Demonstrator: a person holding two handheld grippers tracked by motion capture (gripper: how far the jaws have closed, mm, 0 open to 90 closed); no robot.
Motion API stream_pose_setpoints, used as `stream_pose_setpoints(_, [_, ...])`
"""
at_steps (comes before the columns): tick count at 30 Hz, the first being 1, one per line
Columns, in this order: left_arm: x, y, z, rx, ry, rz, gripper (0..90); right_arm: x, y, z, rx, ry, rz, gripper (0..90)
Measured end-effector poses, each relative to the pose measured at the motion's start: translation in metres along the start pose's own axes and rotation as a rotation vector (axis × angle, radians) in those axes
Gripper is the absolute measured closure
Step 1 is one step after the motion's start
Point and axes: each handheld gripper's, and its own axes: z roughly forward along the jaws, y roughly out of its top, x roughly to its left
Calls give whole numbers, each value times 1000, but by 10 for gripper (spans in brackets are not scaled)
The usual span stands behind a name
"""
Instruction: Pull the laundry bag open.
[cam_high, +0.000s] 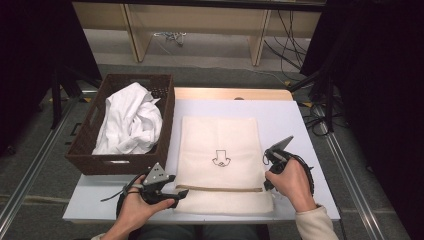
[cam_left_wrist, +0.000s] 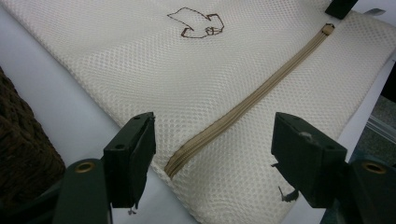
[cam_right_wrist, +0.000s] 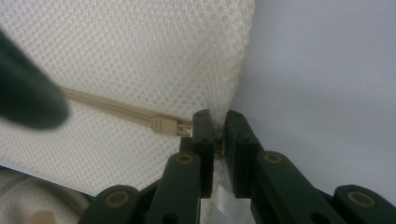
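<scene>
Right gripper is pinched on the edge of the flat cream mesh laundry bag, right beside the tan zipper's slider; a sliver of mesh shows between your jaws, which stand nearly together. Left gripper hangs with its jaws wide apart and nothing between them, over the other end of the tan zipper, where the closed track ends just ahead of it.

To do this step well, judge your hold first: you have fabric, not the slider itself. Bring the left jaws down onto the mesh beside the track end to anchor it, then keep any pull along the zipper line so the bag stays flat.

Left of your left gripper stands a dark brown woven basket holding a crumpled white garment, close enough to catch your elbow. The white tabletop beyond your right gripper offers free room.
</scene>
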Motion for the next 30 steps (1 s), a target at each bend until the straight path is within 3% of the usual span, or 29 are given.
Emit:
stream_pose_setpoints(1, [0, 0, 0, -2, -1, -3, 303, 0, 0, -2, 15, -6, 11, 844])
stream_pose_setpoints(3, [-1, 0, 0, -9, -8, -7, 301, 0, 0, -3, -4, 0, -8, 844])
stream_pose_setpoints(5, [-3, 0, 1, -12, -20, -35, 300, -8, 0, -2, -62, -11, -132, 844])
stream_pose_setpoints(6, [-3, 0, 1, -16, -12, -20, 299, -2, 0, -5, -36, -5, -51, 844])
stream_pose_setpoints(7, [-1, 1, 1, -8, -4, 11, 298, -2, 0, -6, -45, -2, -54, 844])
stream_pose_setpoints(8, [-3, 1, 2, -26, -15, -6, 298, -2, 0, -7, -43, -5, -61, 844])
stream_pose_setpoints(9, [-4, 1, 2, -13, -17, -15, 297, -2, 0, -8, -47, -7, -72, 845])
stream_pose_setpoints(12, [-7, 2, 3, -30, -22, -18, 296, -1, -1, -9, -76, -2, -57, 844])
stream_pose_setpoints(13, [-6, 3, 3, -31, -31, -10, 295, 3, -1, -14, -23, -3, -1, 845])
stream_pose_setpoints(14, [-6, 3, 3, -33, -35, 9, 294, 0, -1, -12, -52, -11, -46, 845])
stream_pose_setpoints(15, [-6, 4, 3, -33, -31, 12, 293, -1, -1, -13, -58, -2, -62, 845])
stream_pose_setpoints(16, [-8, 4, 3, -37, -29, -11, 292, 3, -2, -16, -28, 1, -13, 845])
stream_pose_setpoints(18, [-7, 5, 3, -35, -50, 13, 291, 4, -2, -17, -29, 3, -3, 845])
stream_pose_setpoints(19, [-9, 5, 4, -53, -50, -6, 290, 5, -2, -18, -33, 3, 11, 845])
stream_pose_setpoints(20, [-9, 6, 3, -46, -49, 2, 290, -1, -2, -16, -87, -9, -96, 845])
stream_pose_setpoints(21, [-8, 6, 4, -46, -62, 12, 290, 4, -3, -17, -87, -4, -24, 845])
stream_pose_setpoints(23, [-10, 8, 5, -61, -62, 14, 292, 1, -2, -19, -80, -7, -78, 845])
stream_pose_setpoints(25, [-9, 9, 5, -60, -79, 34, 300, 3, -2, -19, -77, -5, -63, 845])
stream_pose_setpoints(26, [-11, 10, 5, -58, -77, 14, 302, 6, -2, -22, -50, 0, -17, 845])
stream_pose_setpoints(27, [-11, 11, 6, -63, -82, 23, 303, 2, -2, -20, -86, -1, -74, 845])
stream_pose_setpoints(28, [-10, 12, 6, -58, -92, 49, 305, 2, -2, -21, -81, -6, -79, 845])
stream_pose_setpoints(30, [-12, 14, 8, -66, -94, 24, 305, 3, -2, -22, -87, -8, -70, 845])
